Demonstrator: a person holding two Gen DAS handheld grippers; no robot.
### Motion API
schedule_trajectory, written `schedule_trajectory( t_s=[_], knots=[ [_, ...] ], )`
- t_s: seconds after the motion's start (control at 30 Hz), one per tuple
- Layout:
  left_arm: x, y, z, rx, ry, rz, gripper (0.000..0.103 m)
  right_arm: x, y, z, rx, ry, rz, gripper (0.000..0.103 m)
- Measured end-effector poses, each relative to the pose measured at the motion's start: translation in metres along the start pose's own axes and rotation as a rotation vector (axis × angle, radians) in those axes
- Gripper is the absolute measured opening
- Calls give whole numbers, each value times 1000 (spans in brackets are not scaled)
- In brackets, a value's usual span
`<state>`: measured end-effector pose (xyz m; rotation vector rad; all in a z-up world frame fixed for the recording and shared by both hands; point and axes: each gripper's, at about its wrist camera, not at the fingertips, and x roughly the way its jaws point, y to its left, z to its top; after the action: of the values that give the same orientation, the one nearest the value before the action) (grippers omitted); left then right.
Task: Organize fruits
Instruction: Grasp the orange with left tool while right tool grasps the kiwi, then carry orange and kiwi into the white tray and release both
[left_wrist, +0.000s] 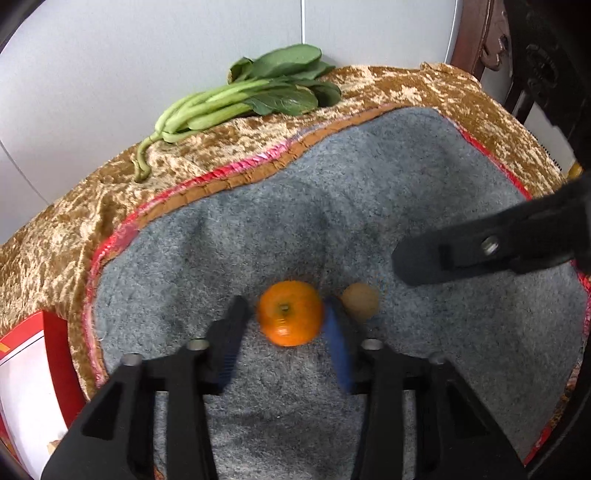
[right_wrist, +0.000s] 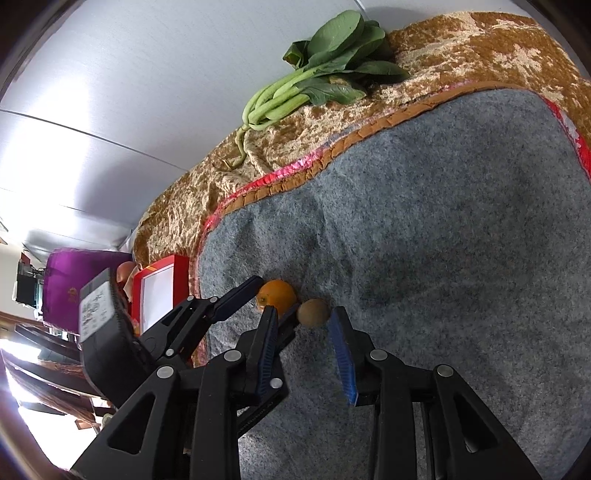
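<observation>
An orange (left_wrist: 290, 314) rests stem-up on the grey felt mat (left_wrist: 332, 206). My left gripper (left_wrist: 286, 308) has its two pads against the orange's sides, shut on it. In the right wrist view its fingers hug the orange (right_wrist: 277, 295) in the same way. A small brown kiwi (left_wrist: 360, 301) lies just right of the orange, touching the outer side of the left gripper's blue pad. My right gripper (right_wrist: 304, 317) hovers by the kiwi (right_wrist: 314, 312), fingers apart and open, not pressing on it. One of its fingers (left_wrist: 424, 262) reaches in from the right.
A bunch of leafy greens (left_wrist: 258, 96) lies at the back on the golden velvet cloth (left_wrist: 406, 92). A red and white box (left_wrist: 33, 354) stands off the left edge. Dark carved wooden furniture (left_wrist: 535, 55) rises at the back right. A white wall stands behind.
</observation>
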<state>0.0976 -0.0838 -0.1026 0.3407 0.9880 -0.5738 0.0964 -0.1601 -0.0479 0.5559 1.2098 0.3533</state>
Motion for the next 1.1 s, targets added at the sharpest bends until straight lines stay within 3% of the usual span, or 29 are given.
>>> schedule_trajectory(
  t_s=[0.73,0.97,1.1],
  knots=[
    [-84,37,-39,-126,-65,35,32,50,29,-5,-50,54,-105,36],
    [-102,51,-61,-189,-89,82,32,60,38,-7,-82,47,-168,35],
    [-111,61,-76,-212,-100,142,32,69,46,-9,-120,42,-229,27]
  ],
)
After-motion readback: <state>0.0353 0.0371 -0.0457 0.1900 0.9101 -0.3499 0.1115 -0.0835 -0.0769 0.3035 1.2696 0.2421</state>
